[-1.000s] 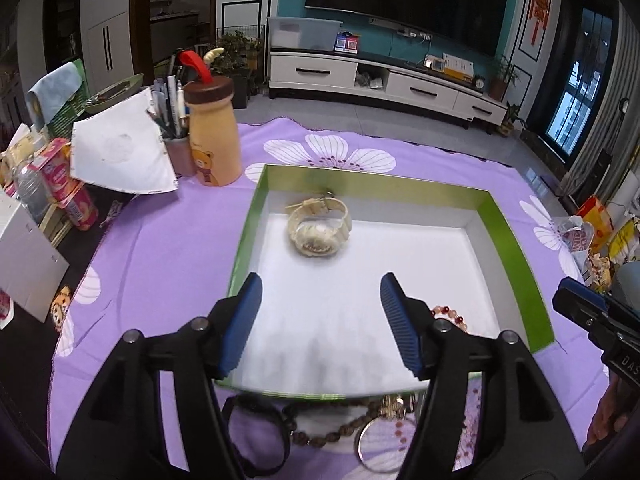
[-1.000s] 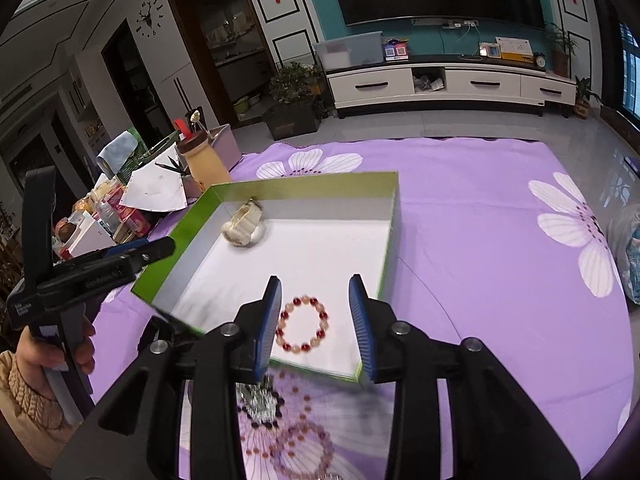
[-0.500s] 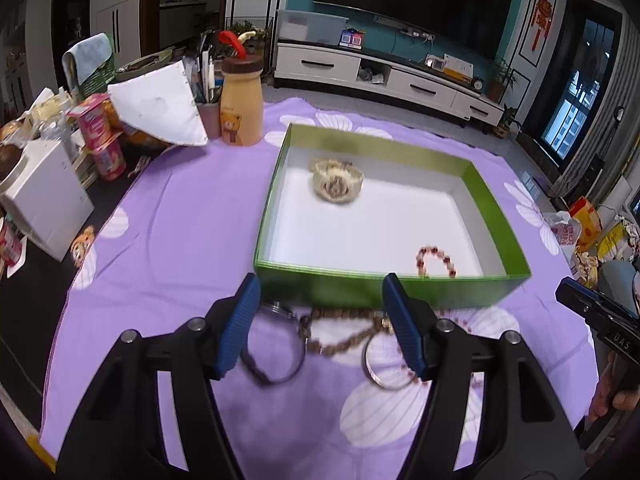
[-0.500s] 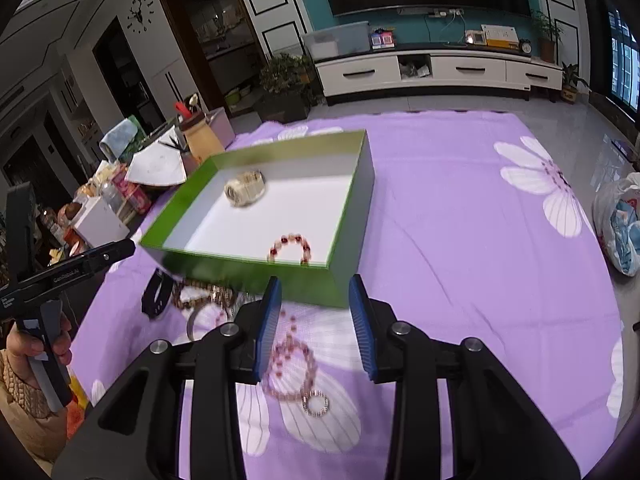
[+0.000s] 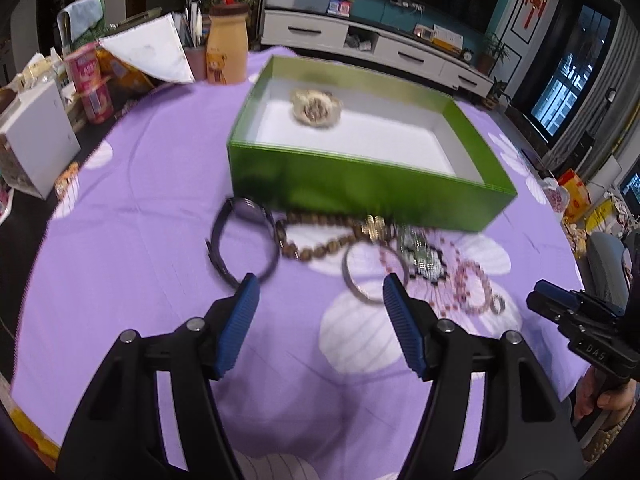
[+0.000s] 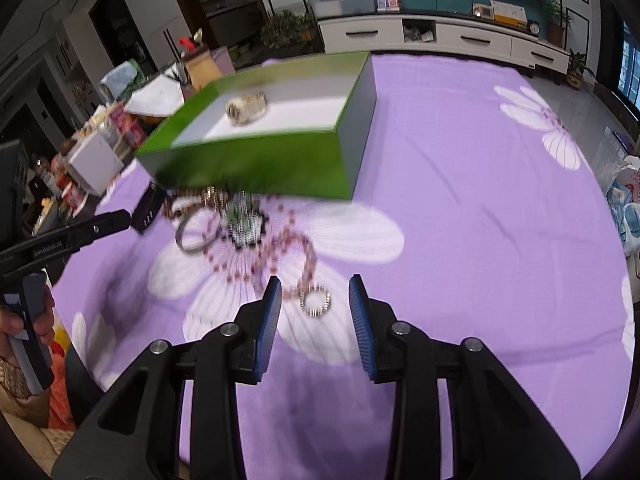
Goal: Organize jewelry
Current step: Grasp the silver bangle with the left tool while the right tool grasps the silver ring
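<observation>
A green box (image 5: 360,184) with a white floor stands on the purple cloth and holds a cream watch (image 5: 316,106); the box also shows in the right wrist view (image 6: 260,164). In front of it lies a pile of jewelry: a dark watch (image 5: 240,240), a brown bead string (image 5: 320,240), a silver bangle (image 5: 372,272), pink beads (image 5: 472,284). My left gripper (image 5: 320,304) is open and empty, just short of the pile. My right gripper (image 6: 314,300) is open and empty, its fingertips on either side of a small silver ring (image 6: 316,300).
A tan bottle (image 5: 226,48), a pen cup, white paper, snack packs and a white carton (image 5: 36,140) crowd the table's back left. The other handheld gripper shows at the right edge (image 5: 580,328) of the left wrist view and at the left edge (image 6: 60,240) of the right wrist view.
Both grippers have pulled back from over the box and come down low over the cloth in front of it. The loose jewelry pile is now ahead of the fingers. Both stay open.
</observation>
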Tool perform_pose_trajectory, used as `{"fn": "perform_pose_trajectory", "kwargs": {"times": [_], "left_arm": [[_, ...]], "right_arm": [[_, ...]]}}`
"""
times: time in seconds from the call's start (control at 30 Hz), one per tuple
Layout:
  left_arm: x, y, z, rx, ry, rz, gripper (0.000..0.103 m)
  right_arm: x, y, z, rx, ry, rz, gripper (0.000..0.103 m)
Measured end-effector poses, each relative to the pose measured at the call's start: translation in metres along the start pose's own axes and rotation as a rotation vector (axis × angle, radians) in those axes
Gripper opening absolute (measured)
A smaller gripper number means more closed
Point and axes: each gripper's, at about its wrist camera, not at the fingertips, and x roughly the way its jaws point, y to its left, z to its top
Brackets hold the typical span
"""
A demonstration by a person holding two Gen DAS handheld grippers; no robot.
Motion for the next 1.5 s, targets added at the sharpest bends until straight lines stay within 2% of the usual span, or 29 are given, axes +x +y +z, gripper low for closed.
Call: {"fn": "perform_pose_trajectory", "kwargs": {"times": [0.23, 0.6, 0.67, 0.7, 0.8, 0.93, 1.2, 1.37, 1.5], "left_arm": [[0.011, -0.007, -0.013, 0.016, 0.044, -0.009, 0.065], [0.021, -0.016, -0.014, 0.032, 0.064, -0.015, 0.065], [0.022, -0.016, -0.012, 0.032, 0.063, -0.017, 0.065], [0.023, -0.017, -0.011, 0.031, 0.062, -0.017, 0.065], [0.026, -0.019, -0.008, 0.027, 0.059, -0.018, 0.065], [0.031, -0.021, -0.005, 0.023, 0.057, -0.009, 0.054], [0.051, -0.029, 0.002, 0.027, 0.086, 0.006, 0.047], [0.061, -0.036, 0.002, 0.051, 0.11, 0.017, 0.028], [0.064, -0.035, 0.002, 0.057, 0.118, 0.017, 0.019]], "right_arm": [[0.021, 0.004, -0.02, -0.033, 0.056, -0.032, 0.036], [0.037, 0.015, -0.013, -0.13, 0.008, -0.111, 0.036], [0.039, 0.018, -0.013, -0.152, -0.003, -0.127, 0.03], [0.039, 0.019, -0.013, -0.165, -0.009, -0.134, 0.021], [0.038, 0.015, -0.013, -0.148, -0.016, -0.124, 0.021], [0.026, 0.0, -0.009, -0.072, -0.056, -0.106, 0.021], [0.007, -0.002, 0.002, -0.058, -0.119, -0.076, 0.021], [0.008, -0.002, 0.004, -0.051, -0.128, -0.059, 0.021], [0.009, -0.002, 0.004, -0.047, -0.13, -0.057, 0.021]]}}
